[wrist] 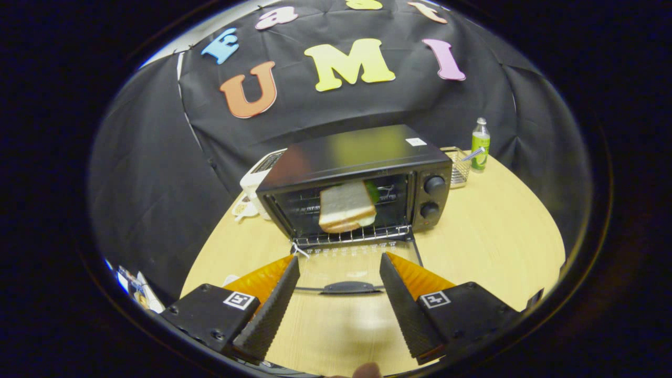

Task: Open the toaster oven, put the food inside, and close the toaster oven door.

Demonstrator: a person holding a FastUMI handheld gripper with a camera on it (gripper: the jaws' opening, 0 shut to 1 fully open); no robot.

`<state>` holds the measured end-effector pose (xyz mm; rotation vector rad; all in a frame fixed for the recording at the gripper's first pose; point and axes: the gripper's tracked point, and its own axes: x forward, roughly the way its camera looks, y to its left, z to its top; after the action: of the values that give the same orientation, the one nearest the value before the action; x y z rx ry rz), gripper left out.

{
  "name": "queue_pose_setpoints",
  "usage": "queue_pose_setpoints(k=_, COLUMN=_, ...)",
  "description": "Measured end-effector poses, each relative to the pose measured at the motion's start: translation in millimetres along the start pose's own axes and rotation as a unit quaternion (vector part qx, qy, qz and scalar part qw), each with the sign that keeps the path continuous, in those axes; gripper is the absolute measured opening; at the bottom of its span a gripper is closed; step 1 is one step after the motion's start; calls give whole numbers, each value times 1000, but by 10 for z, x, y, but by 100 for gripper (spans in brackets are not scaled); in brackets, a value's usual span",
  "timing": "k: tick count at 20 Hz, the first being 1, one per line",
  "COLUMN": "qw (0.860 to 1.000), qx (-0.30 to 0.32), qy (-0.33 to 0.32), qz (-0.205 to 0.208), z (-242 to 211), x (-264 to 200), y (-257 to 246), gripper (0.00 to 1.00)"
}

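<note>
A black toaster oven (362,157) stands on the round wooden table (488,236) with its glass door (357,268) folded down flat toward me. A sandwich of white bread (346,207) with a bit of green at its edge sits tilted on the wire rack (352,236) inside the oven. My gripper (338,265) is open, its two fingers wide apart above the door, with nothing between them. The door's dark handle (349,287) lies between the fingers, just below their tips.
A white toaster (257,176) stands left of the oven, with a small white dish (243,208) in front of it. A wire basket (458,165) and a green bottle (480,143) stand to the oven's right. Bare tabletop lies right of the door.
</note>
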<state>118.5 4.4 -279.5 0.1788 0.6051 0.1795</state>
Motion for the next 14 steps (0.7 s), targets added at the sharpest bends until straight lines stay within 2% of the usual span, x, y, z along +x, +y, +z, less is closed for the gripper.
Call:
queue_pose_setpoints(k=3, qw=1000, qx=-18, qy=6, qz=-24, z=-343, x=36, y=-174, gripper=99)
queue_pose_setpoints(k=8, qw=998, qx=-7, qy=38, qz=-56, z=-798, x=314, y=-438, gripper=99)
queue_pose_setpoints(k=14, qw=995, qx=-18, qy=61, qz=-75, z=-1032, x=656, y=-546, gripper=99)
